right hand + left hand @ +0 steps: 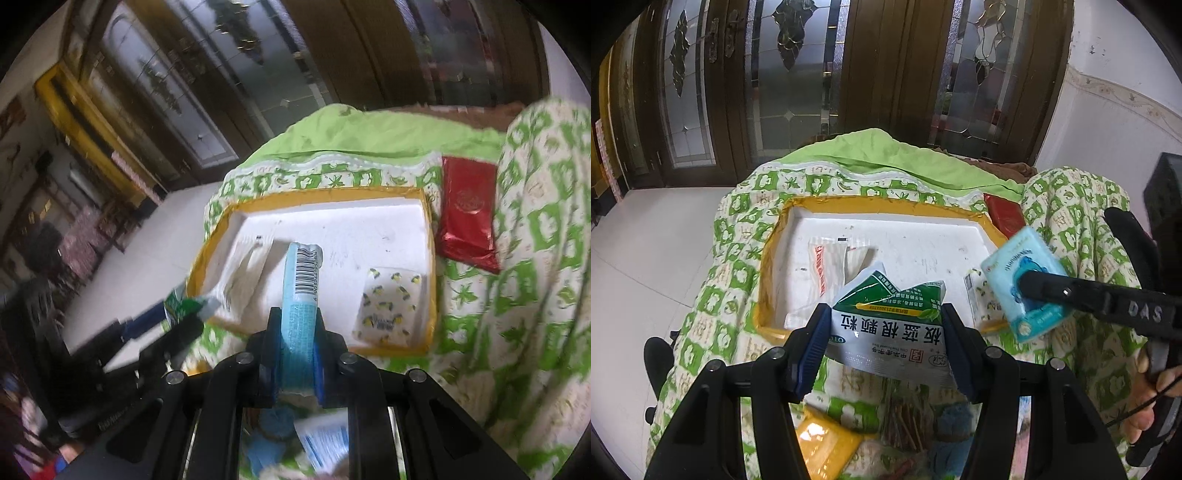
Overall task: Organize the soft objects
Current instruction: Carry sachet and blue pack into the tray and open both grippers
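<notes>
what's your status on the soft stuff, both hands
Left gripper shut on green sachet. Right gripper shut on blue tissue pack. Both over white tray, nothing blocking.

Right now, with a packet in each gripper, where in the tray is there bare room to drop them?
The tray is bare across its far half and middle, between the white sachets on its left and the lemon-print pack in its near right corner. Those two spots are crowded. The green sachet and blue tissue pack would fit in the middle.

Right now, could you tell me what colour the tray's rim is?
Yellow-orange, around a white inside; the tray shows best in the right wrist view.
</notes>
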`<state>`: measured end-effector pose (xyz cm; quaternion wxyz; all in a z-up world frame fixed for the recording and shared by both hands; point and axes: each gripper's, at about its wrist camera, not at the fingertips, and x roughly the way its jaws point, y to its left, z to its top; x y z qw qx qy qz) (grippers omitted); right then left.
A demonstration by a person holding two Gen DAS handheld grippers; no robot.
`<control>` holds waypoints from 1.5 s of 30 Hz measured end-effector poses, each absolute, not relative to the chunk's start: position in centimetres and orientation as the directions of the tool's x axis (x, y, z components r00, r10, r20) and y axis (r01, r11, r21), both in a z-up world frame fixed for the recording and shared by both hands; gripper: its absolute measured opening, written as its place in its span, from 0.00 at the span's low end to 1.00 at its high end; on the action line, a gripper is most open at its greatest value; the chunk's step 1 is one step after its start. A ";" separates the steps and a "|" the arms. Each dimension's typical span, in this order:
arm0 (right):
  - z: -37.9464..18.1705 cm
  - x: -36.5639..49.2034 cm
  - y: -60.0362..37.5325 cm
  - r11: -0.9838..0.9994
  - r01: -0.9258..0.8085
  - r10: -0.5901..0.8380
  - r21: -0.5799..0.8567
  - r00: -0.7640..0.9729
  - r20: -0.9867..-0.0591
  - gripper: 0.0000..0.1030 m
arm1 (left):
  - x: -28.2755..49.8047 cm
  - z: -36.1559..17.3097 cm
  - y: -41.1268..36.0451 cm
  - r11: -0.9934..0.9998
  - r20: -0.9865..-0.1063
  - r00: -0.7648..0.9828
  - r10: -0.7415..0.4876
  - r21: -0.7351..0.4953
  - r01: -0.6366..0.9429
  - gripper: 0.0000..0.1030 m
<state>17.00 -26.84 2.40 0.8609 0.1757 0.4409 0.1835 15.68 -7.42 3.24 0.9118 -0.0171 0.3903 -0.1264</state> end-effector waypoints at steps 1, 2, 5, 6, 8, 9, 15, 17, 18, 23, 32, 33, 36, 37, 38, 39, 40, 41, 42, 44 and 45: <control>2.1 17.7 -27.1 0.862 -0.146 0.481 0.486 0.543 -0.689 0.14 | 16.1 3.1 -7.5 0.968 -0.709 0.661 -0.244 -0.131 0.216 0.57; 1.7 18.4 -27.3 0.857 -0.132 0.483 0.498 0.544 -0.687 0.14 | 16.6 2.9 -7.6 0.968 -0.713 0.657 -0.244 -0.132 0.215 0.57; 0.8 19.4 -27.5 0.851 -0.114 0.486 0.513 0.543 -0.684 0.14 | 18.0 2.2 -7.8 0.967 -0.725 0.643 -0.248 -0.143 0.212 0.57; 0.4 19.7 -27.5 0.851 -0.110 0.485 0.514 0.542 -0.686 0.14 | 18.7 1.9 -7.9 0.967 -0.730 0.637 -0.247 -0.145 0.209 0.57; -0.5 20.3 -27.4 0.853 -0.103 0.480 0.511 0.537 -0.693 0.14 | 19.5 1.4 -8.1 0.968 -0.736 0.632 -0.244 -0.144 0.206 0.57; -0.8 20.5 -27.4 0.854 -0.102 0.480 0.511 0.534 -0.696 0.14 | 20.2 1.1 -8.3 0.969 -0.740 0.628 -0.241 -0.143 0.203 0.57; -2.9 22.1 -27.1 0.857 -0.072 0.473 0.510 0.501 -0.725 0.14 | 22.5 -0.4 -9.3 0.969 -0.756 0.610 -0.237 -0.136 0.208 0.58; -3.3 22.4 -26.8 0.864 -0.074 0.466 0.498 0.492 -0.735 0.14 | 22.9 -0.7 -9.7 0.967 -0.759 0.607 -0.236 -0.124 0.221 0.58; -3.5 22.5 -26.5 0.867 -0.076 0.462 0.492 0.489 -0.740 0.14 | 23.0 -0.7 -10.0 0.967 -0.760 0.606 -0.235 -0.118 0.226 0.58; -4.4 23.0 -25.8 0.853 -0.072 0.487 0.517 0.468 -0.738 0.14 | 23.2 -1.6 -10.5 0.967 -0.772 0.596 -0.218 -0.088 0.239 0.58; -6.7 23.6 -25.7 0.798 -0.053 0.560 0.601 0.436 -0.705 0.15 | 22.9 -3.6 -9.3 0.975 -0.796 0.579 -0.179 -0.063 0.215 0.58; -6.8 23.6 -25.6 0.800 -0.059 0.558 0.597 0.435 -0.706 0.15 | 22.8 -3.6 -9.3 0.974 -0.795 0.580 -0.177 -0.058 0.218 0.58; -6.4 23.4 -25.1 0.821 -0.078 0.538 0.566 0.441 -0.719 0.15 | 22.5 -3.5 -9.5 0.973 -0.794 0.585 -0.167 -0.039 0.225 0.61; -6.3 23.3 -25.0 0.831 -0.083 0.524 0.550 0.446 -0.726 0.16 | 22.5 -3.4 -9.5 0.973 -0.791 0.588 -0.166 -0.036 0.226 0.64; -6.1 23.2 -24.9 0.844 -0.088 0.507 0.529 0.454 -0.732 0.22 | 22.4 -3.3 -9.5 0.974 -0.790 0.592 -0.163 -0.033 0.224 0.67; -5.9 23.1 -24.9 0.852 -0.090 0.494 0.515 0.464 -0.735 0.29 | 22.3 -3.2 -9.4 0.975 -0.786 0.597 -0.159 -0.030 0.220 0.67; -5.7 23.1 -24.9 0.860 -0.089 0.479 0.502 0.475 -0.738 0.33 | 22.2 -3.0 -9.3 0.976 -0.783 0.602 -0.157 -0.030 0.214 0.68; -5.5 22.9 -25.0 0.865 -0.086 0.469 0.494 0.486 -0.738 0.40 | 22.2 -2.9 -9.2 0.977 -0.782 0.603 -0.158 -0.035 0.210 0.72; -5.4 22.7 -25.2 0.865 -0.085 0.467 0.494 0.492 -0.734 0.46 | 22.1 -2.8 -8.9 0.978 -0.780 0.605 -0.162 -0.045 0.204 0.74; -4.9 22.4 -25.8 0.861 -0.076 0.467 0.503 0.511 -0.722 0.53 | 21.8 -2.4 -8.4 0.979 -0.772 0.614 -0.167 -0.059 0.193 0.77; -4.6 22.2 -26.0 0.859 -0.073 0.467 0.507 0.517 -0.717 0.56 | 21.7 -2.3 -8.2 0.980 -0.770 0.616 -0.170 -0.065 0.189 0.77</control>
